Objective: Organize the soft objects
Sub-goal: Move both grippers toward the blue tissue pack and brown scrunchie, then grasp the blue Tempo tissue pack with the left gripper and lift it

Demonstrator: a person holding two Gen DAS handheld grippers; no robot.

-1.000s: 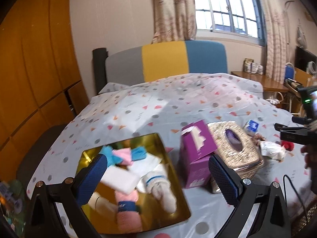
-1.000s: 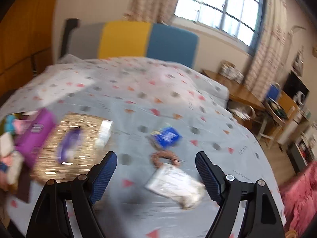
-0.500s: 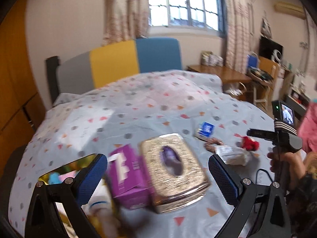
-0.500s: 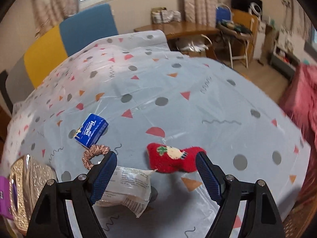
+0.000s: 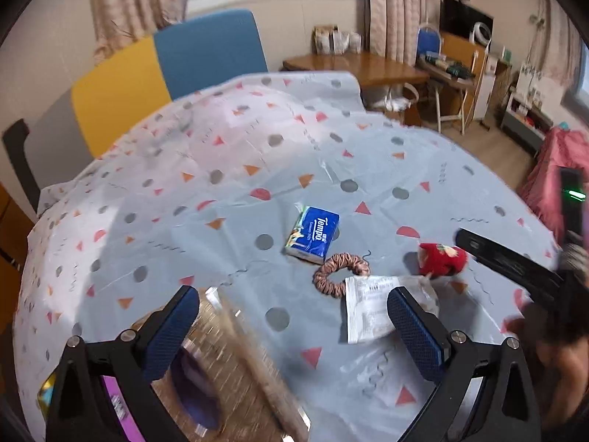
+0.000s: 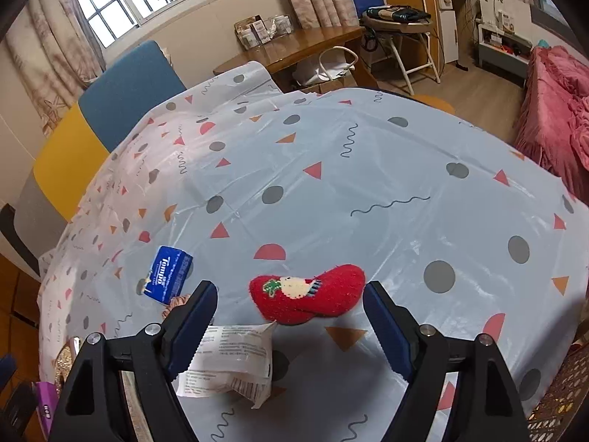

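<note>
A red fuzzy sock [image 6: 309,293] lies on the patterned tablecloth [image 6: 331,184]. My right gripper [image 6: 291,294] hangs just over it, open, with a finger on either side and no pad touching. To the left lie a white plastic packet [image 6: 228,361], a brown scrunchie [image 6: 176,300] and a blue tissue pack [image 6: 167,274]. My left gripper [image 5: 292,305] is open and holds nothing, above the cloth near the packet [image 5: 371,307], the scrunchie [image 5: 340,274] and the tissue pack [image 5: 313,235]. The sock [image 5: 441,258] sits beside the right gripper's black body [image 5: 515,265].
A gold tissue box [image 5: 228,368], blurred, and a purple box [image 5: 121,412] sit under the left gripper. A yellow and blue chair back [image 5: 165,70] stands behind the table. A wooden desk [image 6: 313,44] and a pink blanket [image 6: 552,103] lie beyond the far edge.
The left view has swung right, from the gold tray and purple box to the loose items. The right gripper has rolled and moved over to the red sock. Both stay open.
</note>
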